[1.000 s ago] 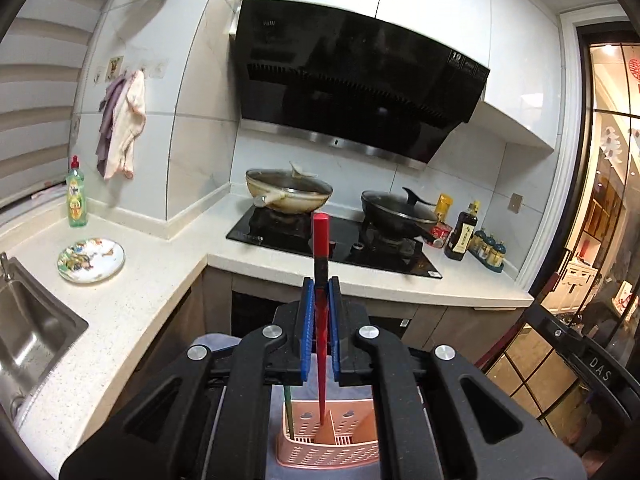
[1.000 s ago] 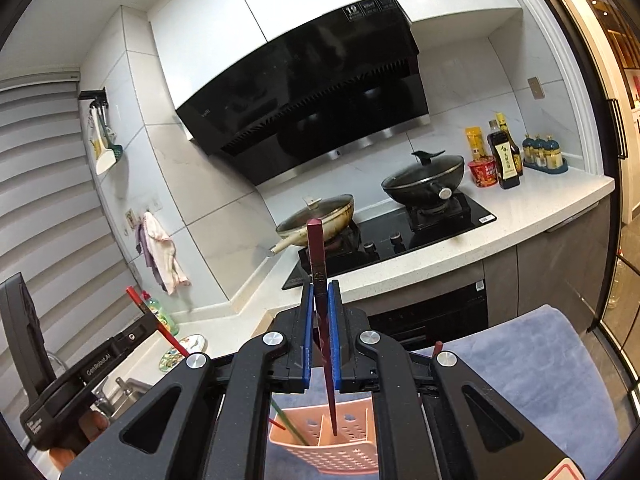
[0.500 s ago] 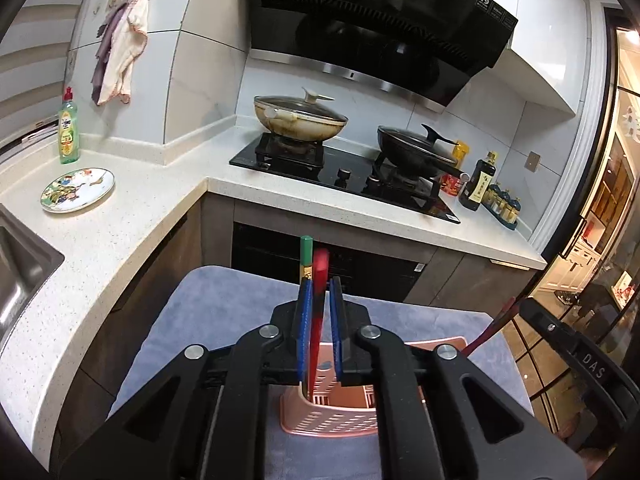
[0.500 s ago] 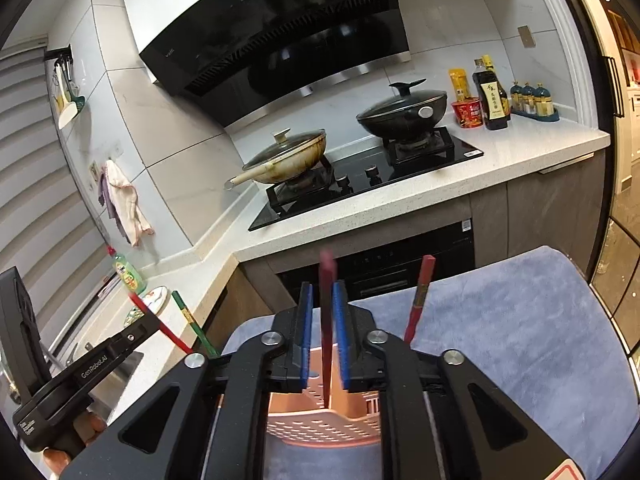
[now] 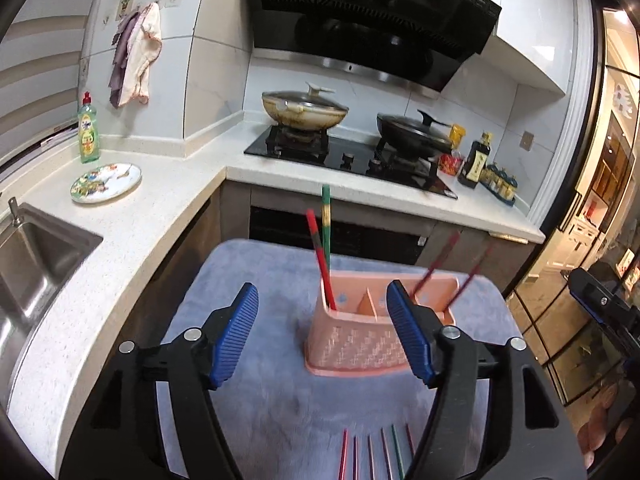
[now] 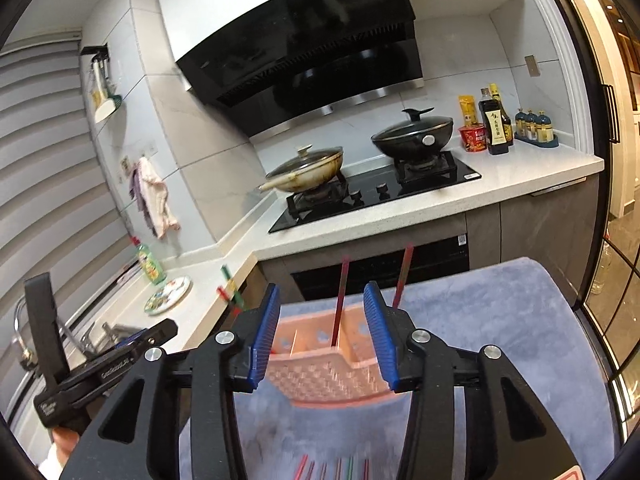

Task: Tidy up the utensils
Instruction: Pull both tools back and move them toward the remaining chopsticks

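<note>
Left wrist view: our left gripper (image 5: 322,338) has jaws opening w/ nothing between the pads; just beyond, the pink caddy (image 5: 372,340) stands on the grey mat (image 5: 248,276), w/ a red chopstick (image 5: 320,258) and green chopstick (image 5: 326,224) leaning in its left compartment. Right wrist view: our right gripper (image 6: 320,338) is also opening, empty, w/ two dark-red chopsticks (image 6: 340,304) in the right side. Risks: we clip the leaning sticks or tip the light caddy on withdrawing; loose chopsticks (image 5: 376,456) near the mat's front edge may roll off.
</note>
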Motion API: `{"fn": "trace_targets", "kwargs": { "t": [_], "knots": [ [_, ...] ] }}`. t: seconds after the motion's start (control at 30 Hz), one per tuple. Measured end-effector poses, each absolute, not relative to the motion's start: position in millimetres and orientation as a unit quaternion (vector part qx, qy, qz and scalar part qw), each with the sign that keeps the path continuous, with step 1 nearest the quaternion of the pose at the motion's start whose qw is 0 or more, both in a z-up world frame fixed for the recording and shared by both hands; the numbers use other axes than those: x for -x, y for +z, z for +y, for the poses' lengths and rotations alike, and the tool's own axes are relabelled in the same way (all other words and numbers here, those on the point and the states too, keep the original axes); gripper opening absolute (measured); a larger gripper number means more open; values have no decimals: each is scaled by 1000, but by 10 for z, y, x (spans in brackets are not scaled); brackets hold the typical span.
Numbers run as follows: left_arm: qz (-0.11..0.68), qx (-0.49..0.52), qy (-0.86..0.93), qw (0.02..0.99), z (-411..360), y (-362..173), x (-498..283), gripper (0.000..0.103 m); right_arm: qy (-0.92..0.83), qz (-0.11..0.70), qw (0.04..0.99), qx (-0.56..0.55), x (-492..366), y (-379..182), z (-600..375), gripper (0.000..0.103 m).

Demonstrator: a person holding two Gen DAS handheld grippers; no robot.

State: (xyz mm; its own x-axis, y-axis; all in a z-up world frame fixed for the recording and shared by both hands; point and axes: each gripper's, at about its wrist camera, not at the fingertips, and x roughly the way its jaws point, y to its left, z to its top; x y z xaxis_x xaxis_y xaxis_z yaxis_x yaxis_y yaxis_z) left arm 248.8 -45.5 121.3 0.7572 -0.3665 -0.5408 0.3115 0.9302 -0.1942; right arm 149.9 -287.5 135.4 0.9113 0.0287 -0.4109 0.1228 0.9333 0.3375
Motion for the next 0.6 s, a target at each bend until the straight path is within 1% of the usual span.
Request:
{"fn": "trace_targets", "kwargs": {
  "t": [0.17, 0.33, 0.6],
  "knots": [
    [332, 10, -169, 928, -373, 863, -2075, 64, -23, 254, 956, -147, -1034, 1063, -2695, 44],
    [371, -7, -163, 914, -284, 427, -1697, 65, -39, 306, 943, -122, -590, 613, -2551, 44],
    [405, -36, -151, 901, -230, -119, -1203, 65, -54, 376, 920, -97, -158, -31, -2369, 44]
  ]
}}
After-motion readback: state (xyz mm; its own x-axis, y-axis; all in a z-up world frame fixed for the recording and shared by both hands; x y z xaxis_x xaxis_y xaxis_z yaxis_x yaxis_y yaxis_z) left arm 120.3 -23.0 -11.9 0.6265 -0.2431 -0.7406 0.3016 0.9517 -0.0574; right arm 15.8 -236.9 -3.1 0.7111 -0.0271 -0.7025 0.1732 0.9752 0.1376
